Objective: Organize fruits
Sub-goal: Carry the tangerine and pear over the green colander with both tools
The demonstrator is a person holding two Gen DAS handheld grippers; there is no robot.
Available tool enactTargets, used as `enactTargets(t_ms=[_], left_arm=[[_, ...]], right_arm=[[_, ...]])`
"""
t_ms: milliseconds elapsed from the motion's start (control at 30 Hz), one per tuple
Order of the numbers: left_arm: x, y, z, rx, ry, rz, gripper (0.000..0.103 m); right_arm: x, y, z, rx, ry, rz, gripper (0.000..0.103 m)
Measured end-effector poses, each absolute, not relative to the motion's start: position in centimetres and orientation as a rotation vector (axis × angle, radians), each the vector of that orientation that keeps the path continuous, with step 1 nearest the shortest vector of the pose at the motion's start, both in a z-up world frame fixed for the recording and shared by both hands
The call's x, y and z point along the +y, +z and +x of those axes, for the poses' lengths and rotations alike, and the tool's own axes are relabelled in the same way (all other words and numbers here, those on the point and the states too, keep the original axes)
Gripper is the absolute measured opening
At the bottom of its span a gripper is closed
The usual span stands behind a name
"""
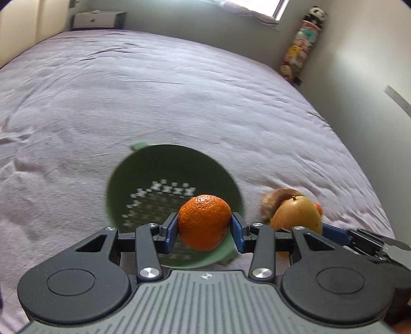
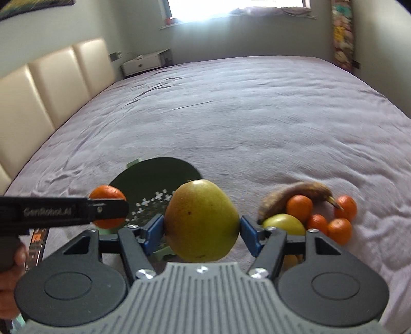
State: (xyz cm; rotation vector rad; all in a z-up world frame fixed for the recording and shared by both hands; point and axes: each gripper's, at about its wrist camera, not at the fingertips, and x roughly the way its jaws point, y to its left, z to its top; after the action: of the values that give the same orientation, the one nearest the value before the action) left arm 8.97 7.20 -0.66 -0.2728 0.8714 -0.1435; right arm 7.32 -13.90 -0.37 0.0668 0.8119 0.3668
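My left gripper [image 1: 204,228] is shut on a tangerine [image 1: 204,222], held above the near rim of a green colander [image 1: 143,185] that rests on the bed. My right gripper [image 2: 202,230] is shut on a yellow-green mango [image 2: 201,221], just right of the colander [image 2: 154,174]. In the right wrist view the left gripper [image 2: 108,209] comes in from the left with its tangerine [image 2: 106,195]. In the left wrist view the mango [image 1: 296,214] hangs at the right. On the sheet to the right lies a fruit pile: a brown banana [image 2: 295,192], several tangerines [image 2: 299,205] and a green fruit [image 2: 283,223].
A lilac bedsheet [image 2: 244,115] covers the whole bed. A cream padded headboard [image 2: 46,84] lines the left side, with a white nightstand [image 2: 143,63] beyond. A window [image 2: 231,6] is at the far wall. A patterned roll [image 1: 303,43] leans in the corner.
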Motion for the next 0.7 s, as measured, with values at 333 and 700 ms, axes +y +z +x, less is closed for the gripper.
enactTargets(t_ms=[333,700], left_arm=[[9.9,-1.8,10.9,0.903,-0.071,-0.292,0.048],[9.8,-3.9,13.5,0.966,-0.041,-0.244,0.048]], right_arm=[[-8.9,-0.8,11.2,0.867,0.516,-0.162,0.062],[-5.0,-4.4,14.7,0.954,0.652,-0.343,0.062]])
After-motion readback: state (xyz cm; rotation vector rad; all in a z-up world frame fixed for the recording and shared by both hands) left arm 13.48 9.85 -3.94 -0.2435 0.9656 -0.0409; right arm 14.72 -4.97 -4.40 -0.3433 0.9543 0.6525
